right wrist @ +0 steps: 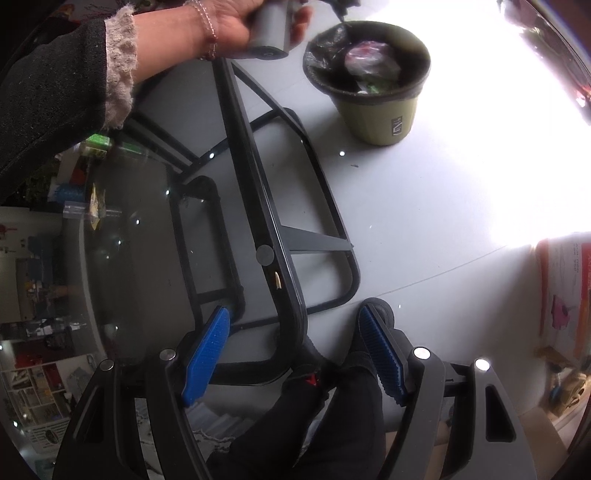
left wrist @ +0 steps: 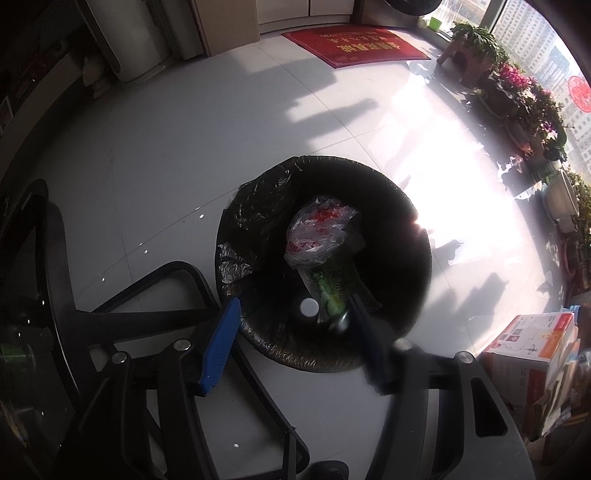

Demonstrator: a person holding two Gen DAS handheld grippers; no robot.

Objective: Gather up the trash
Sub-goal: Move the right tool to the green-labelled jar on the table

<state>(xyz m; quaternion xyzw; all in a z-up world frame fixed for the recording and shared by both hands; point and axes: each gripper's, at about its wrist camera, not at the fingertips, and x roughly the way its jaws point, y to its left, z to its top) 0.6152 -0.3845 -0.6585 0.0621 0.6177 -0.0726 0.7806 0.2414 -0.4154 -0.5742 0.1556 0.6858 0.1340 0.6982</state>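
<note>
A round olive trash bin (right wrist: 380, 114) with a black liner (left wrist: 255, 221) stands on the white floor. Inside lie a crumpled clear bag with red print (left wrist: 317, 232), a green printed wrapper (left wrist: 328, 291) and a dark bottle with a white cap (left wrist: 308, 306). My left gripper (left wrist: 291, 306) is open and empty, hovering over the bin's near rim. My right gripper (right wrist: 295, 314) is open and empty above the corner of the glass table (right wrist: 147, 258). On the table lie a green item (right wrist: 98, 142), a clear tube with a yellow scrap (right wrist: 92, 210) and a small beige bit (right wrist: 277, 280).
The table's black frame (right wrist: 258, 184) runs between the grippers and the bin. A white and red carton (left wrist: 528, 350) stands right of the bin. Potted plants (left wrist: 524, 96) line the window. A red doormat (left wrist: 354, 44) lies far back. My hand (right wrist: 236, 26) holds the left gripper.
</note>
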